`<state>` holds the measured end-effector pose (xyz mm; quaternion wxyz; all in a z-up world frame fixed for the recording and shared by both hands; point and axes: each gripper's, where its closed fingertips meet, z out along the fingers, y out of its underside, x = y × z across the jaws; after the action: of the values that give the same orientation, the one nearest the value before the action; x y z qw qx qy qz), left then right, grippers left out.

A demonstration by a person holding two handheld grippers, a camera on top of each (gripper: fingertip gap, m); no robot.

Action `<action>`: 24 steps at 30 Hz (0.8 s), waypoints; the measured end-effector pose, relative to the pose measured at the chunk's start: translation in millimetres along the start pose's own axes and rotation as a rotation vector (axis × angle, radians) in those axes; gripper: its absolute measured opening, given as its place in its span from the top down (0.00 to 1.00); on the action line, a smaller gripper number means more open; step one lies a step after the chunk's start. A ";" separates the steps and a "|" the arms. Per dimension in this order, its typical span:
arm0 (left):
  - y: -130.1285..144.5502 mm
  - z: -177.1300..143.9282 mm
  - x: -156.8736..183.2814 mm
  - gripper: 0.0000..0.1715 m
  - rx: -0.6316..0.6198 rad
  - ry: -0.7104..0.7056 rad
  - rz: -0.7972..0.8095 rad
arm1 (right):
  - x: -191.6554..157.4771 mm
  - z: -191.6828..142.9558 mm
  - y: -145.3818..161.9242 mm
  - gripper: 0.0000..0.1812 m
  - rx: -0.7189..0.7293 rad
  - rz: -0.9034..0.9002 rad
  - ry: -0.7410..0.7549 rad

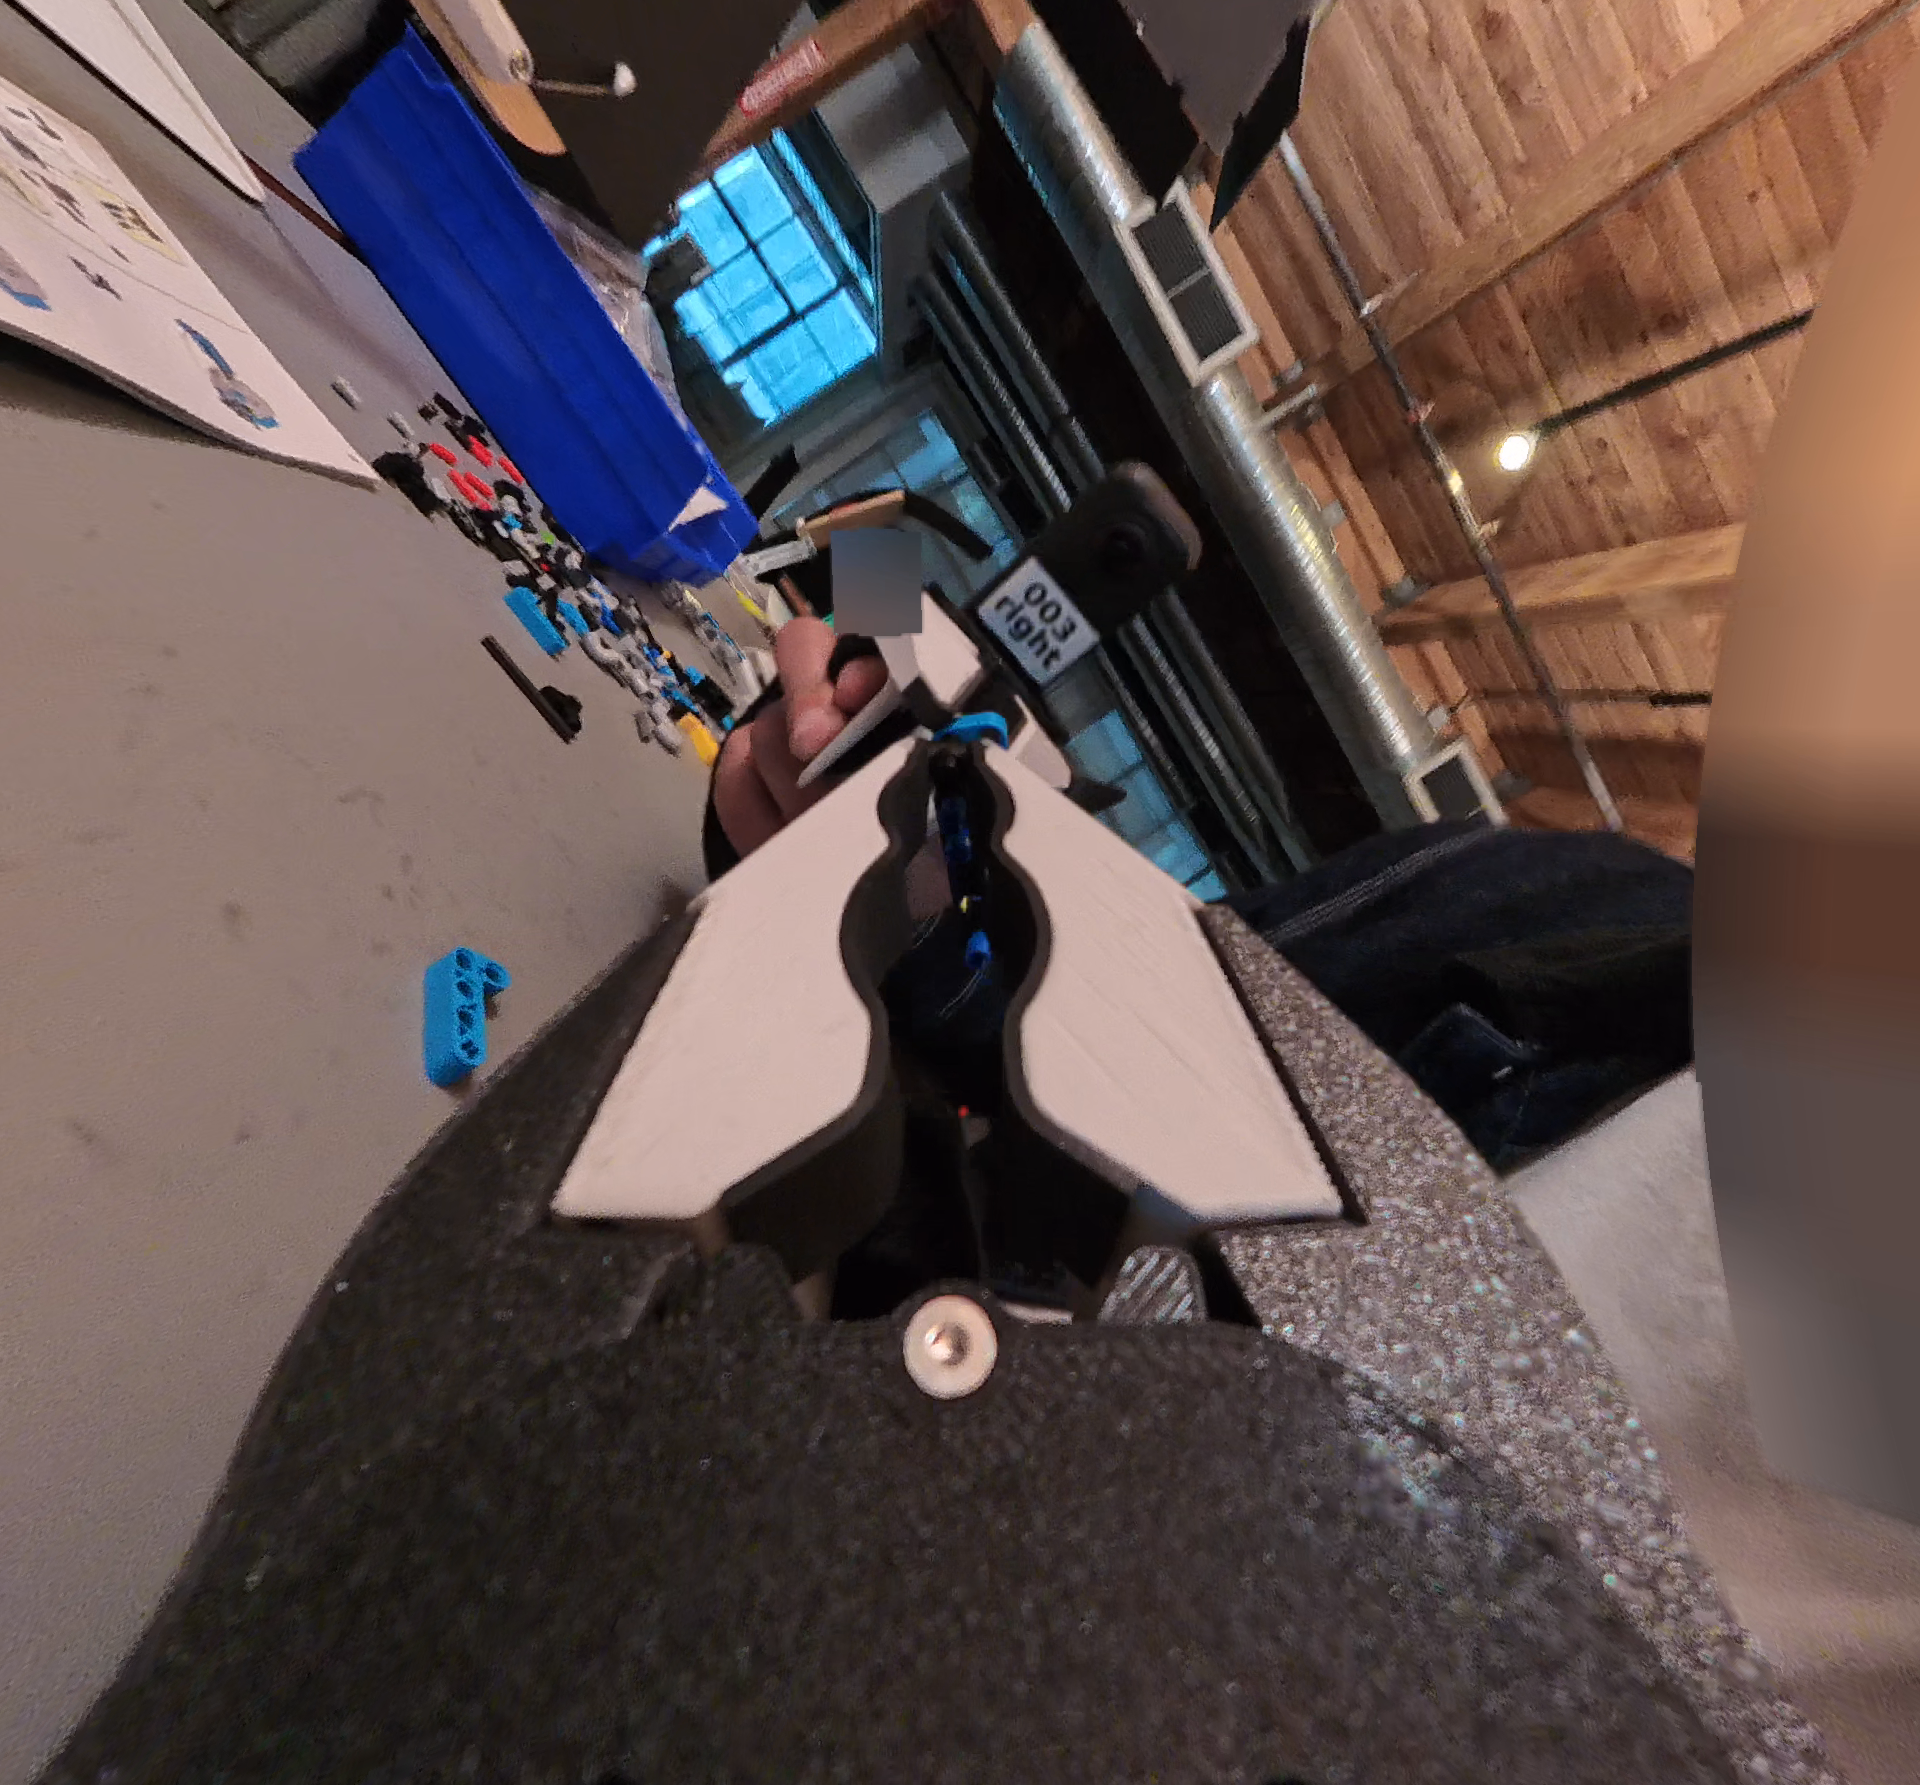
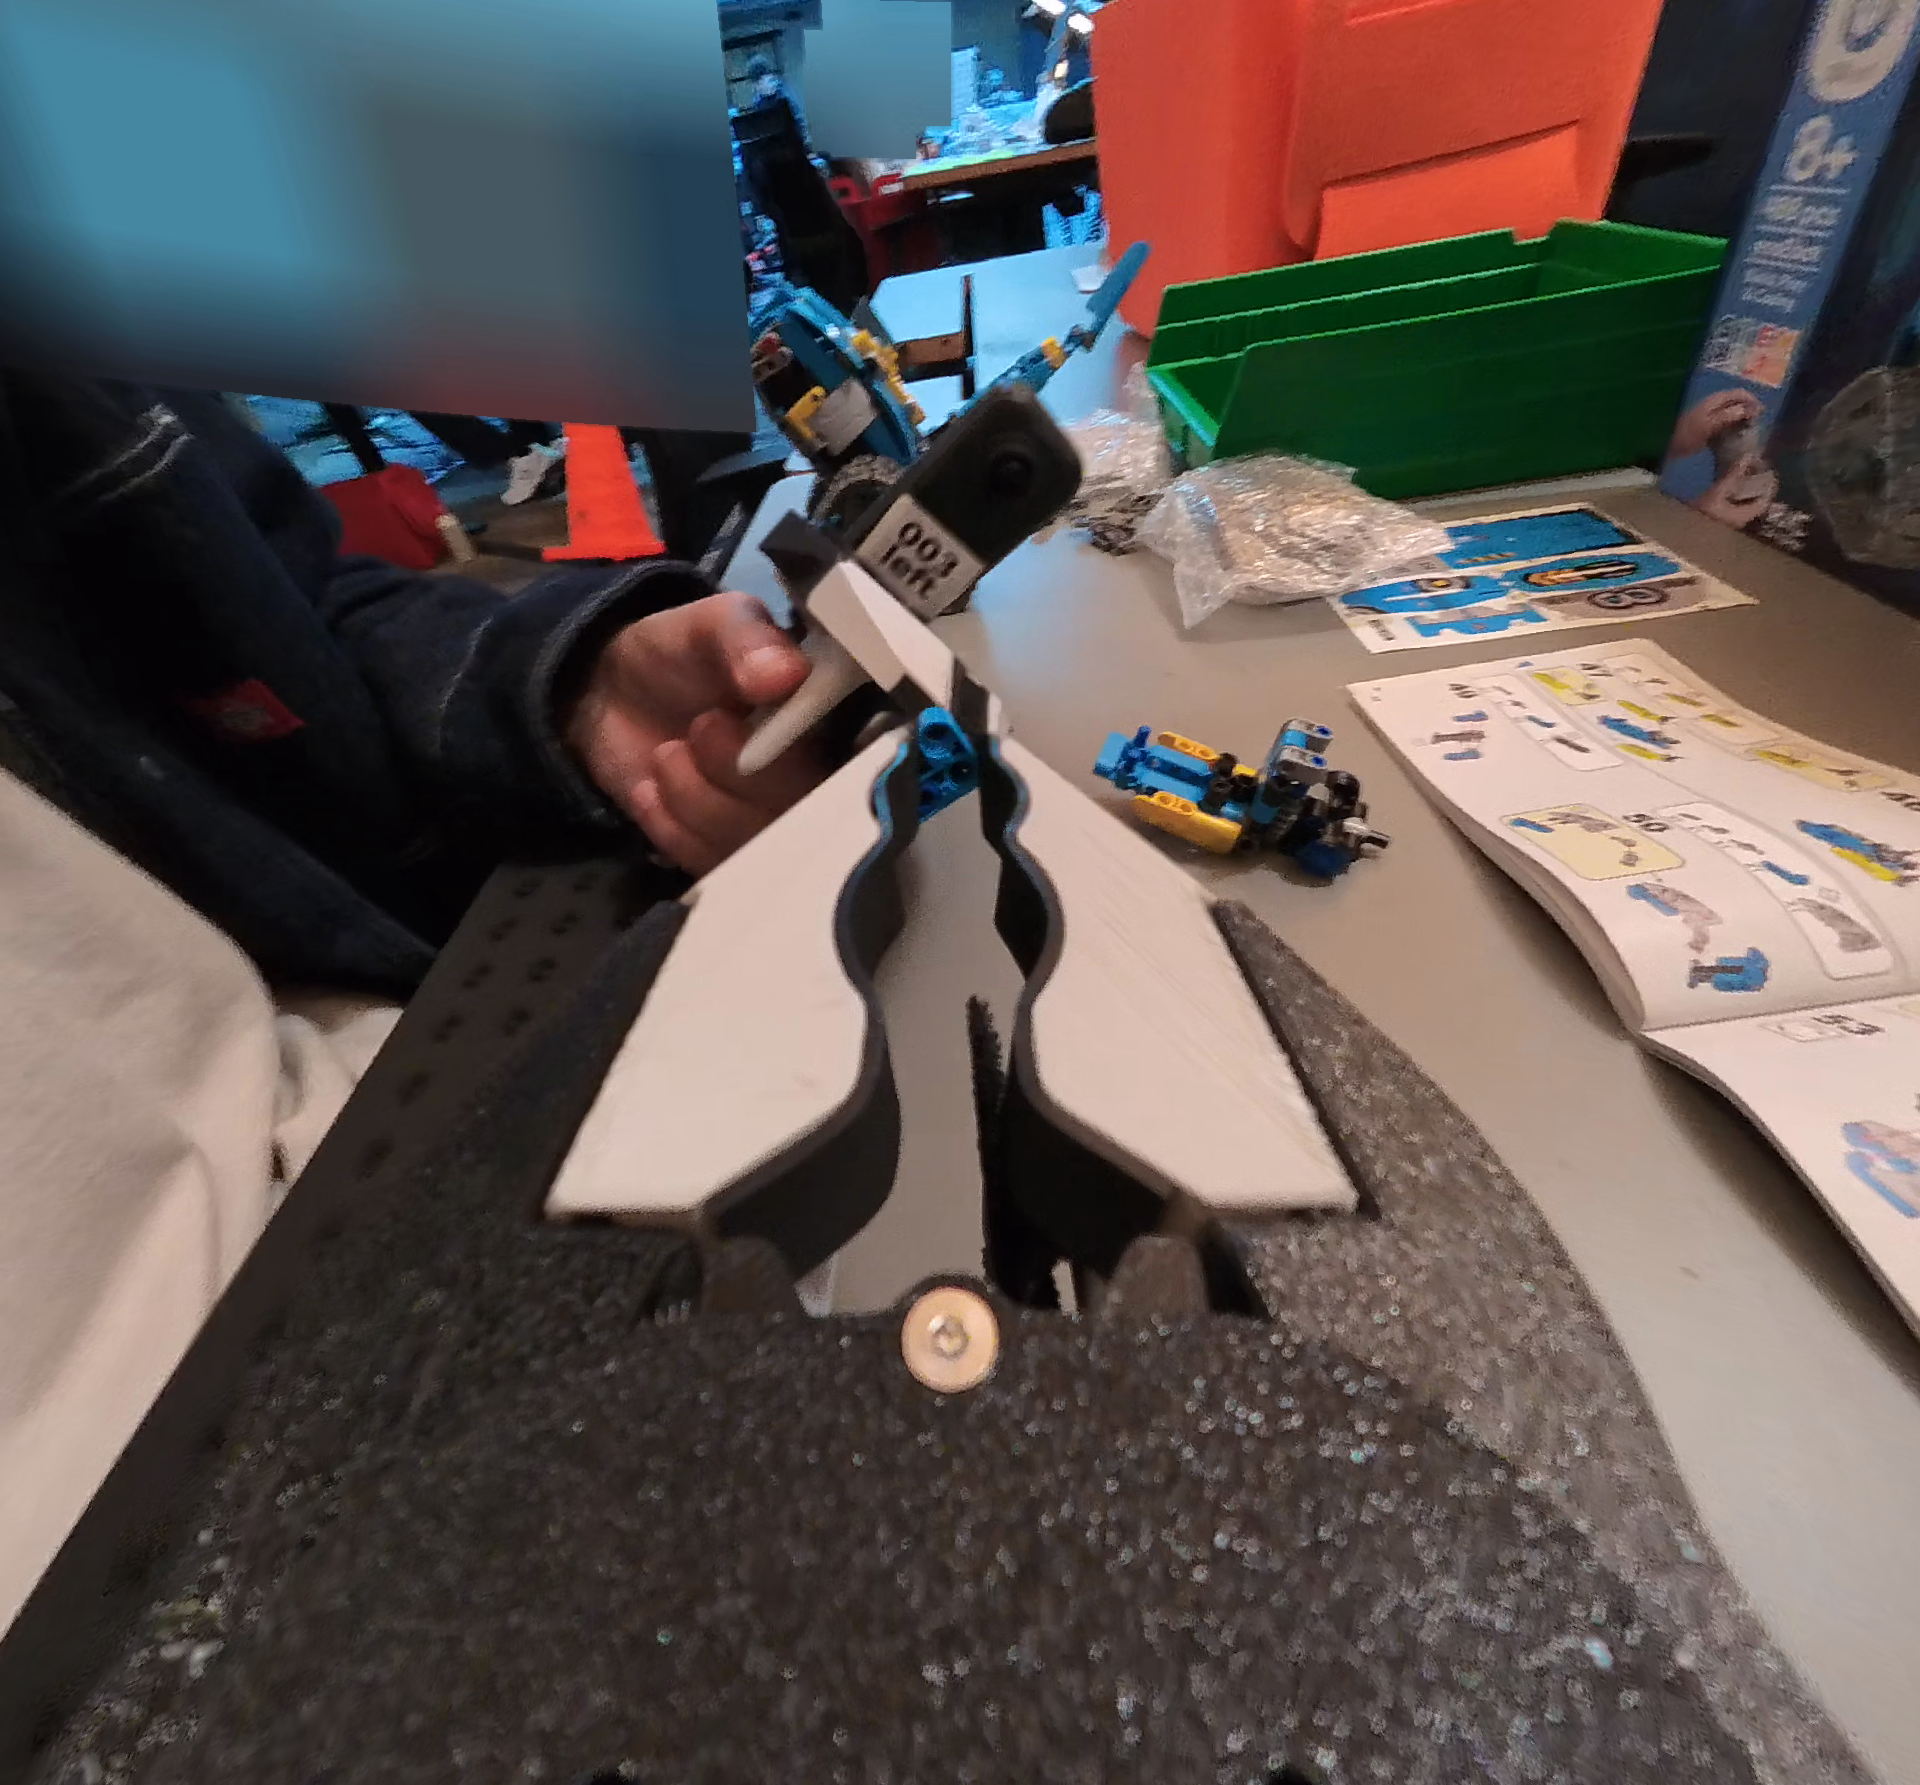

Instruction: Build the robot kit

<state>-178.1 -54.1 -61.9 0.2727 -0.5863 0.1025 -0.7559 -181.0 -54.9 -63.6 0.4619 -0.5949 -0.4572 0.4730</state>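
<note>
A grey table [image 2: 1455, 1060] fills the foreground, its top scuffed in places. Overhead runs a ceiling of warm wooden planks [image 1: 1558, 208] crossed by wooden beams [image 1: 1683, 42], with a silver insulated duct [image 1: 1278, 509] and thin metal pipes beneath it. One small round lamp [image 1: 1514, 452] glows among the boards. A many-paned window [image 1: 774, 301] lets in cold blue daylight. Farther back the room opens into a workshop with another table [image 2: 997, 161] cluttered with small items, too blurred to identify.
</note>
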 end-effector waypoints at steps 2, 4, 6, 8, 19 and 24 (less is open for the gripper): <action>-3.2 0.4 1.1 0.96 0.045 0.023 -0.046 | 2.9 0.6 -5.0 0.95 0.017 -0.032 0.045; -4.4 0.8 -0.6 0.96 0.063 0.020 -0.065 | 6.4 0.9 -4.7 0.95 0.003 -0.090 0.100; -5.6 0.2 2.0 0.97 0.073 0.058 -0.108 | 4.7 2.0 -7.1 0.95 0.020 -0.086 0.104; -5.3 0.2 1.8 0.97 0.072 0.052 -0.101 | 4.7 2.4 -6.6 0.95 0.015 -0.068 0.087; 11.2 5.7 5.0 0.97 -0.051 0.065 -0.089 | -8.5 -5.7 1.7 0.95 -0.078 -0.107 -0.031; 19.1 9.6 5.9 0.97 -0.103 0.067 -0.084 | -17.4 -6.0 7.4 0.95 -0.109 -0.096 -0.095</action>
<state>-164.5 -71.5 -63.2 0.2066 -0.5779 0.1258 -0.7794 -176.7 -73.9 -67.7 0.4289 -0.5735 -0.5314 0.4525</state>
